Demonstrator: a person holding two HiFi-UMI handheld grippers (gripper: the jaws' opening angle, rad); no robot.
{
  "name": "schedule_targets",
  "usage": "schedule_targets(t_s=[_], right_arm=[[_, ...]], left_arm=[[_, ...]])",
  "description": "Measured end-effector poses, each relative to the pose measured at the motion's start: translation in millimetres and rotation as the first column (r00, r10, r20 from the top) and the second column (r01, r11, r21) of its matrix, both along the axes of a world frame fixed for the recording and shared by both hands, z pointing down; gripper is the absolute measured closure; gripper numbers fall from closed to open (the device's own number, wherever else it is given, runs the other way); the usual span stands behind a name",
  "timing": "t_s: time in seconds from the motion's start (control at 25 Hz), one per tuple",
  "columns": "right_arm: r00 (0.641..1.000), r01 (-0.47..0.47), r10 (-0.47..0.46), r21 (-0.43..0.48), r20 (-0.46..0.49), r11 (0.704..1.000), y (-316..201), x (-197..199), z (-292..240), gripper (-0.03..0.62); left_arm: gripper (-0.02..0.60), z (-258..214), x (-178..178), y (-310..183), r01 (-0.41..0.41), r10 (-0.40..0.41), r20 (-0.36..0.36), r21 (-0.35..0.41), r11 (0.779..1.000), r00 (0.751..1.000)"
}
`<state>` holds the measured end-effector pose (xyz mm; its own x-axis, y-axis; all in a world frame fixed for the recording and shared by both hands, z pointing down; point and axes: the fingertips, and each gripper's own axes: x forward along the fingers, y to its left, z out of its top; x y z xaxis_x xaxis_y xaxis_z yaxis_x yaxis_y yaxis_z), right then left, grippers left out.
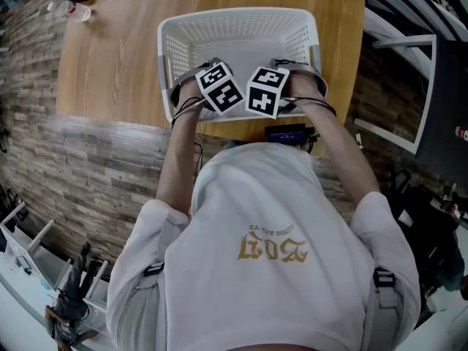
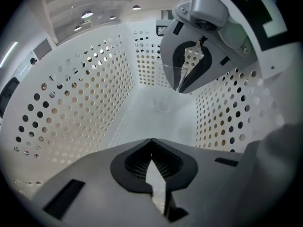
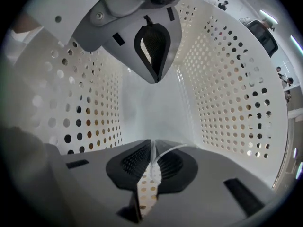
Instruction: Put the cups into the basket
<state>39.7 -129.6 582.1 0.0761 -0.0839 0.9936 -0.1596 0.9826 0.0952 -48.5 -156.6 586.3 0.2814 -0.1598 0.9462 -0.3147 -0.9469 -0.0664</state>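
Note:
A white perforated basket [image 1: 238,17] stands on the wooden table, and both grippers reach down inside it near its front wall. My right gripper [image 3: 151,145] is shut on the thin rim of a clear plastic cup [image 3: 173,149]. The left gripper view shows that right gripper [image 2: 181,89] with the cup's rim [image 2: 176,66] as a fine line across it. My left gripper [image 2: 151,143] is shut, its tips meeting with nothing seen between them. A faint clear round shape [image 2: 162,105], perhaps another cup, lies on the basket floor. From the head view, only the marker cubes show above the left gripper [image 1: 216,79] and right gripper [image 1: 269,86].
The basket walls [image 2: 80,103] [image 3: 227,89] close in on all sides of both grippers. One clear cup [image 1: 73,11] lies on the table [image 1: 110,64] at its far left corner. A black device [image 1: 289,132] hangs at the table's front edge. White frames [image 1: 409,86] stand to the right.

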Motion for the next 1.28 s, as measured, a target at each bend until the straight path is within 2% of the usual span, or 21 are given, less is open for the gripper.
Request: schedule_targets(t_s=[0.4, 0.76, 0.88, 1.04, 1.28], right_arm=[[0.999, 0.034, -0.034, 0.001, -0.003, 0.999, 3.1, -1.8, 6.2, 0.560], [0.999, 0.036, -0.036, 0.011, -0.011, 0.999, 0.5, -1.0, 8.7, 0.559], [0.999, 0.035, -0.035, 0.010, -0.011, 0.999, 0.8, -2.0, 8.7, 0.559], [0.999, 0.034, -0.034, 0.004, -0.004, 0.999, 1.2, -2.7, 7.5, 0.559], [0.999, 0.012, -0.012, -0.007, 0.050, 1.000, 1.1, -8.4, 3.4, 0.559]], left_arm=[[0.574, 4.8, -2.6, 0.3, -0.006, 0.006, 0.024, -0.002, 1.000, 1.000], [0.574, 14.1, -4.8, 4.5, -0.007, 0.009, 0.045, -0.037, 0.999, 0.999], [0.575, 15.4, -6.6, 3.3, -0.006, 0.007, 0.053, -0.024, 1.000, 0.999], [0.574, 6.5, -2.6, -9.4, 0.036, -0.036, 0.000, 0.023, 0.999, 0.999], [0.574, 3.3, 2.1, -10.5, 0.049, -0.048, -0.041, 0.021, 0.999, 0.998]])
